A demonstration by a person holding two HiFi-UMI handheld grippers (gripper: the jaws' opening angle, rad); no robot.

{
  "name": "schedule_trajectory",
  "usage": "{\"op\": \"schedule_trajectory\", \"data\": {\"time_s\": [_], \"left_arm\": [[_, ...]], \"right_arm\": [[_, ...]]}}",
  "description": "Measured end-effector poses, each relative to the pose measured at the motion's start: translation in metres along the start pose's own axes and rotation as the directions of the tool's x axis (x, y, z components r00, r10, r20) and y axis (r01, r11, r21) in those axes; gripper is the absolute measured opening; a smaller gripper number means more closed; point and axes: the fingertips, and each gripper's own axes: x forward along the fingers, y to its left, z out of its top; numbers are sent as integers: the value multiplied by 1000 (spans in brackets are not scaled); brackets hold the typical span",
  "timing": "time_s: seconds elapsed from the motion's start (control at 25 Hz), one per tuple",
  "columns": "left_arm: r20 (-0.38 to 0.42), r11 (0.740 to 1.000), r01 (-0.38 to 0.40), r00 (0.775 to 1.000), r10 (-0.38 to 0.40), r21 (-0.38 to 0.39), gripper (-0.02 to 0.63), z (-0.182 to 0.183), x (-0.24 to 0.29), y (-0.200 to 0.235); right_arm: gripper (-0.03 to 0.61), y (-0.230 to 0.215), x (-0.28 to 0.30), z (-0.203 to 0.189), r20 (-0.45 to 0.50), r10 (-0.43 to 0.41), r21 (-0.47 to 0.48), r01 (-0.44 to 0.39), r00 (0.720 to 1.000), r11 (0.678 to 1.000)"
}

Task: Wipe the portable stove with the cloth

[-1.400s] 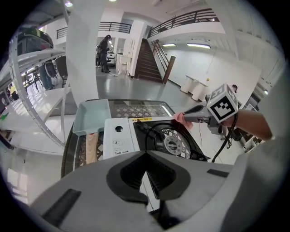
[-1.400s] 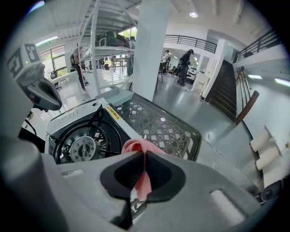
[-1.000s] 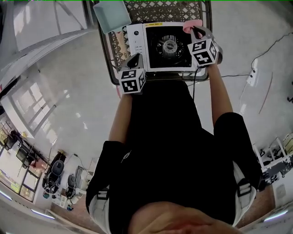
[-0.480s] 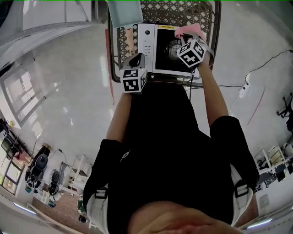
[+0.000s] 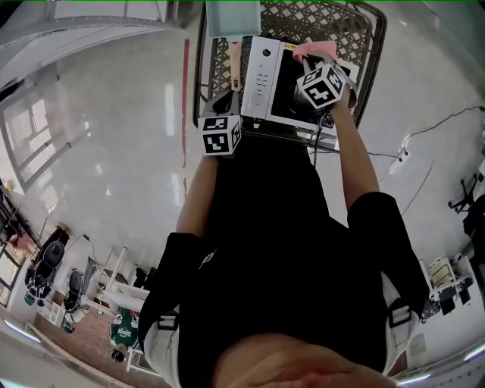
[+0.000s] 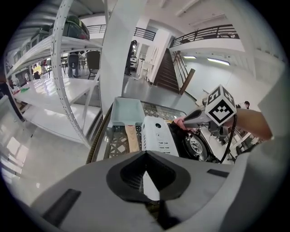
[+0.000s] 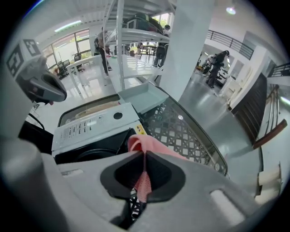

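Observation:
The portable stove [image 5: 261, 76] sits on a lattice-topped table, with its white control panel at the left and its black burner top at the right. My right gripper [image 5: 318, 57] is shut on a pink cloth [image 5: 314, 50] and holds it at the stove's far right part. In the right gripper view the cloth [image 7: 149, 146] bunches between the jaws above the stove [image 7: 93, 127]. My left gripper [image 5: 224, 104] hovers shut and empty at the stove's near left corner. The left gripper view looks over its own shut tips [image 6: 145, 157] at the stove [image 6: 156, 135].
A pale teal tray [image 5: 231, 17] lies beyond the stove's left end, and a beige strip [image 6: 132, 138] lies beside the stove on the table [image 5: 356, 30]. White shelving [image 6: 59, 90] stands to the left. A cable runs down from the right gripper.
The head view has swung, so the table now sits further right. My right gripper has slid a little left over the stove top with the cloth. The left gripper has stayed at the near corner.

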Motion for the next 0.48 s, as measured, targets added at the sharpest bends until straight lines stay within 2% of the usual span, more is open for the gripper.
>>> {"op": "schedule_trajectory", "data": {"time_s": [0.48], "left_arm": [[24, 998, -19, 1000, 20, -52, 0, -5, -12, 33]], "right_arm": [[17, 13, 4, 51, 52, 17, -25, -16, 998, 1000]]}}
